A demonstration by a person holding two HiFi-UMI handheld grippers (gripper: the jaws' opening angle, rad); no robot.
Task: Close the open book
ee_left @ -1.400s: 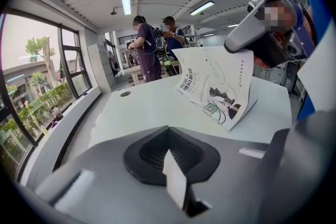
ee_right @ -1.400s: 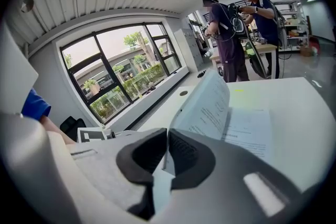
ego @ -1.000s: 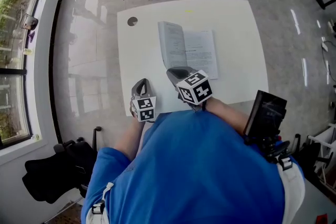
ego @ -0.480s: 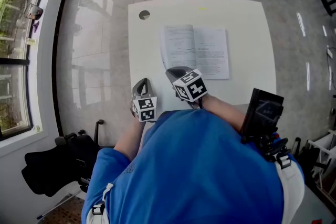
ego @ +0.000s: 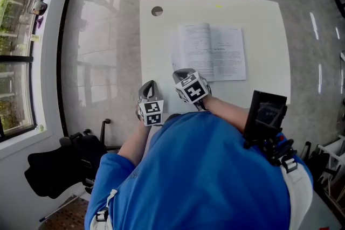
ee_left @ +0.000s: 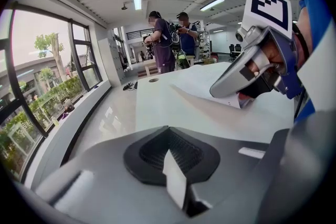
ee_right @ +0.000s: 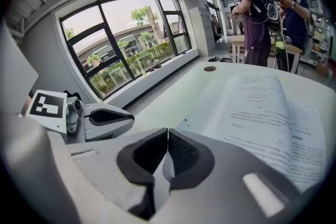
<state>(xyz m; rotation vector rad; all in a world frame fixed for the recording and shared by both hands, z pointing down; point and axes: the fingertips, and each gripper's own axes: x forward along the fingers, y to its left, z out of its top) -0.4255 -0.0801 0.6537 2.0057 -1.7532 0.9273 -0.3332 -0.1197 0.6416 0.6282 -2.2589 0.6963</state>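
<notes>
Book: the open book lies flat and face up mid-worktop, spine running 12 to 6 in the head view, printed pages on both halves.
Worktop: white and smooth, with a round hole at 10 o'clock of the book.
Right gripper: jaws together with nothing between them. In the head view its tip sits at the book's 7 o'clock corner; touching or just above cannot be told.
Left gripper: jaws pressed together, empty. It sits over bare worktop at 8 o'clock of the book, clear of the pages.
Handling, judged: a soft-bound volume, light, with limp leaves. Likely to skate on the slick top if pushed from one side. Thin paper creases or tears under a hard tip.
Where to take hold, judged: the outer long edge of one half, cover and leaves together, not a single sheet. Slip a tip under that edge, swing the half over the spine, and steady the other half with the second gripper.
Task state: not yet closed.
</notes>
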